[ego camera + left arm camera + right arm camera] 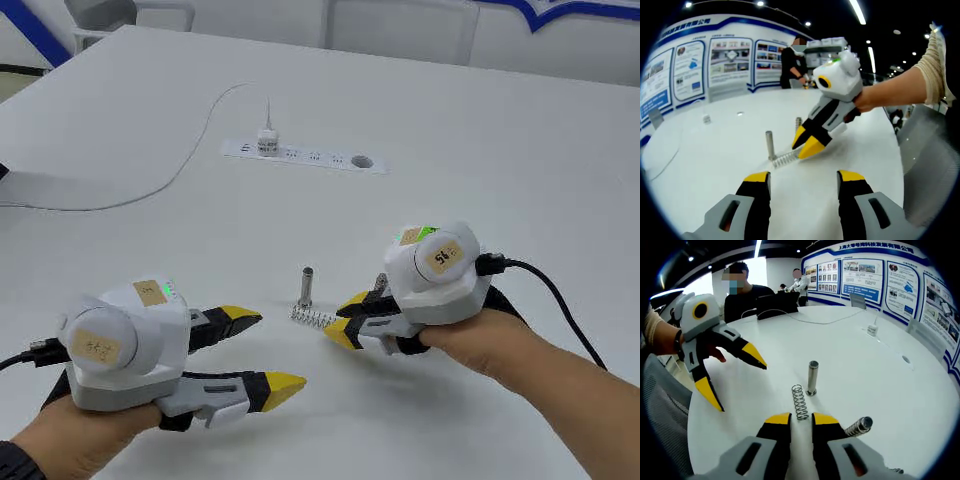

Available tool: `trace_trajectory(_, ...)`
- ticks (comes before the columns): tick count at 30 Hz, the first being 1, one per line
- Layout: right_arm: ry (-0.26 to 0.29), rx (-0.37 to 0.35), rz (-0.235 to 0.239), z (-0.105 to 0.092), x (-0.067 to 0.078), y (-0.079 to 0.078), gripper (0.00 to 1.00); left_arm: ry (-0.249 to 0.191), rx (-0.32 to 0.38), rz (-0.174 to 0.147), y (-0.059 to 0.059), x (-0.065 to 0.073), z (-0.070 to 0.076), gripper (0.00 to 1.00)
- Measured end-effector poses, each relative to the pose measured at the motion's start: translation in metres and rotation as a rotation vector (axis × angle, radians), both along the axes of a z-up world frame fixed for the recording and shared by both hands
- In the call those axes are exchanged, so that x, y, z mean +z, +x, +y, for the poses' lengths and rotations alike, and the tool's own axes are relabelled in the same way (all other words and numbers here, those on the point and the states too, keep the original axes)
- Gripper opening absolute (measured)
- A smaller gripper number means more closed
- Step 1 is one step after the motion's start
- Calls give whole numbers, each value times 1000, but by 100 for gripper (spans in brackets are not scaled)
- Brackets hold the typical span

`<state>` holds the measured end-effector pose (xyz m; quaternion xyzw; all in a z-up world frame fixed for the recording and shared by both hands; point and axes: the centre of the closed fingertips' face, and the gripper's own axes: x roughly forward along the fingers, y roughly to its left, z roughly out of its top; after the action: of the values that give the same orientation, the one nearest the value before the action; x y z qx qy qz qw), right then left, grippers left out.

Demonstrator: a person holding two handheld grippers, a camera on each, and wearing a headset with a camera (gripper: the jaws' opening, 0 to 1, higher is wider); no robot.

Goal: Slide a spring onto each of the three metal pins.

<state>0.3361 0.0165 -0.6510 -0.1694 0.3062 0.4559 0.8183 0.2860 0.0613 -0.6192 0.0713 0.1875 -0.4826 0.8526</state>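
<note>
On the white desk (pixel 420 130), just ahead of my right claw (pixel 801 419), a loose spring (pixel 799 402) is lying flat, with its near end sitting between my two yellow tips. I am holding that claw narrowed but not clenched: a gap is showing on either side of the coil, so I am judging that nothing is gripped yet. My left claw (pixel 805 176) is hanging wide open and empty, low over the desk, off to the left of the work and pointing toward it. I am taking this to be the pick-up step for the bare pin (pixel 812 377), which is standing upright just beyond the spring's far end. Beside my right claw another pin (pixel 858 426) is already wearing a spring, so part of the job is looking done. Next I am needing to close gently on the coil, lift it, turn it upright and line its bore up over the bare pin's top. The spring is looking thin, shiny and open-wound, and is likely to squash or roll away if pinched hard
</note>
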Motion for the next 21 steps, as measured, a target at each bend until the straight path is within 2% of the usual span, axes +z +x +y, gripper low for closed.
trace_trajectory(21,3,-1,23,6,-8,4,14,4,6,4,1,-1,4,53)
